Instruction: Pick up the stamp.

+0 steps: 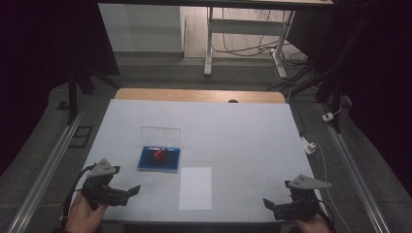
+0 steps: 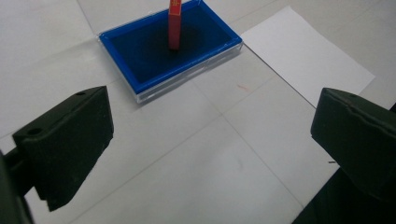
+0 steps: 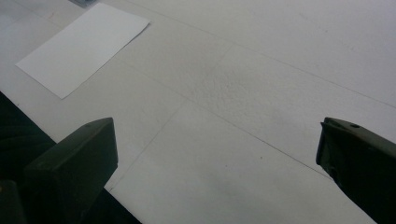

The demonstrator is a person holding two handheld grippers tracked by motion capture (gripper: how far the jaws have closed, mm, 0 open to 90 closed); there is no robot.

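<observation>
Progress: judged at start, nothing grasped yet. Left hand-held gripper (image 1: 130,192) w/ jaws spread wide, empty, hovering near front-left table edge; right hand-held gripper (image 1: 270,206) likewise released, empty, at front-right, well apart from the items. Red stamp (image 1: 158,155) stands upright inside blue ink-pad case (image 1: 145,164), clear lid (image 1: 161,135) raised behind it. White paper sheet (image 1: 195,188) lies flat just beside case, on its right, blank as far as visible. Likely left to do: grip stamp, lift, press on sheet; none of it begun. Surface: table (image 1: 243,136) covered w/ white gridded mat, wood strip at far edge. Room: dim, grey carpet, white desk frame (image 1: 210,43) + cables on floor behind.
</observation>
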